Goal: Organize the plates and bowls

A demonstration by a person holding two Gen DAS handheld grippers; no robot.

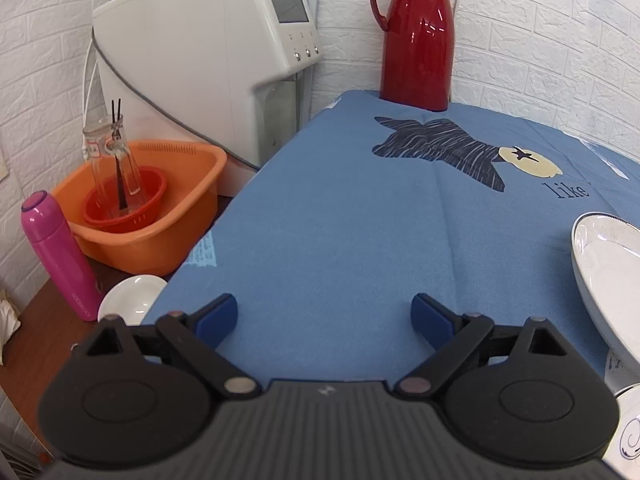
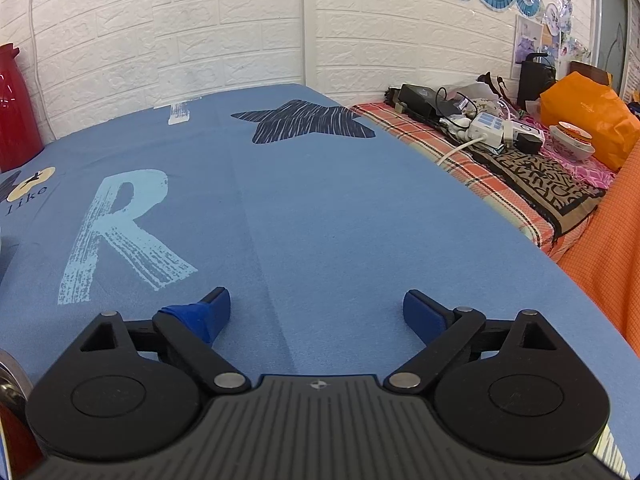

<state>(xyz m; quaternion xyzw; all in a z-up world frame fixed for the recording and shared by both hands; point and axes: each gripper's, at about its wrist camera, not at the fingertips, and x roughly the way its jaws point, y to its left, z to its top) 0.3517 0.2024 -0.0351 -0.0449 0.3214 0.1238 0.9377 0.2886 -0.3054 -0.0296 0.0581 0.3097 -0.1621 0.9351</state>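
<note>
Left tongs [image 1: 324, 316] wide open, nothing between the blue pads [image 1: 218, 316], hovering over the surface covered by a blue cloth with dark star print [image 1: 340, 220]. Right tongs [image 2: 316, 312] also wide open and empty, over the same cloth next to the pale blue printed letter R [image 2: 116, 232]; its left-hand finger has blue tape wrapped round it. Task items in left wrist view: large white plate with thin dark rim line [image 1: 604, 280] at the right edge, on the cloth, partly cut off by the frame; just below it part of another white dish with a dark scroll pattern [image 1: 632, 432], mostly out of frame, type unclear. Small white bowl [image 1: 132, 298] sits off the cloth's left edge on brown wood, just beside a pink cylindrical bottle [image 1: 60, 256]. Behind that, an orange plastic basin [image 1: 160, 216] holding a red perforated basket [image 1: 128, 200] with a clear glass bottle [image 1: 112, 160] standing in it. White appliance with a screen [image 1: 208, 60] against the white brick wall, tall red thermos jug [image 1: 418, 36] at the far end of the cloth. Right wrist view: cluttered bed with checked orange cover [image 2: 460, 152] beside the surface, patterned bowl [image 2: 572, 140] among the clutter
</note>
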